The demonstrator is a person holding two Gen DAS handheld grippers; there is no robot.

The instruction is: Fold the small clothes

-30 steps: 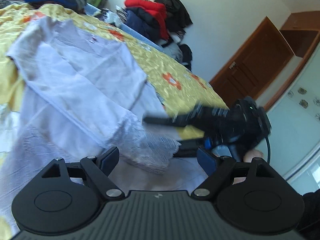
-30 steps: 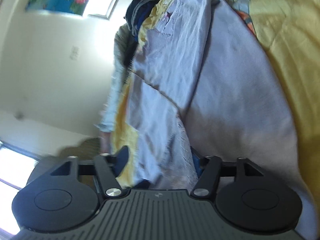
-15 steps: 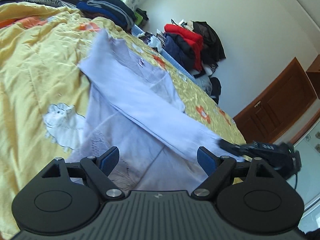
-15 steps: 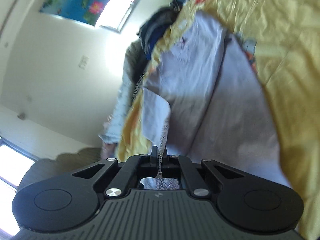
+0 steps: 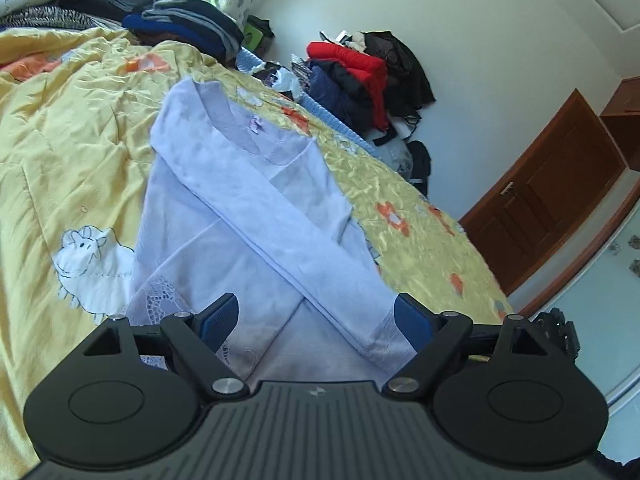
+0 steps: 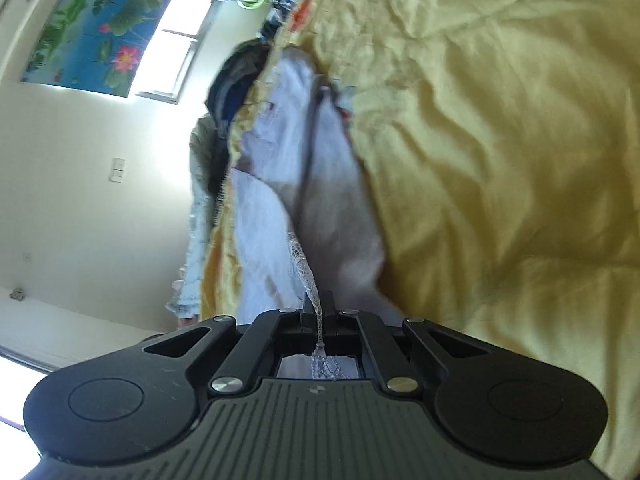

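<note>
A lavender long-sleeved top [image 5: 248, 184] lies flat on the yellow bedspread [image 5: 72, 152], neckline at the far end. One sleeve [image 5: 320, 264] crosses its body diagonally toward the near right. My left gripper [image 5: 318, 318] hovers open over the near part of the top, nothing between its blue pads. At the right edge of the left wrist view, part of my right gripper [image 5: 556, 328] shows. In the right wrist view the right gripper [image 6: 318, 308] is shut on a lace-trimmed edge [image 6: 308, 276] of the top [image 6: 276, 200], which stretches away from it.
Folded dark clothes [image 5: 184, 20] are stacked at the far end of the bed. Red and navy jackets [image 5: 352, 72] are heaped against the wall. A brown door [image 5: 552, 192] stands to the right. A sheep appliqué [image 5: 92, 260] marks the bedspread at left.
The right gripper closed on the lace edge and drew the sleeve across the top toward the right. The left gripper stayed open and its view swung to take in the whole top.
</note>
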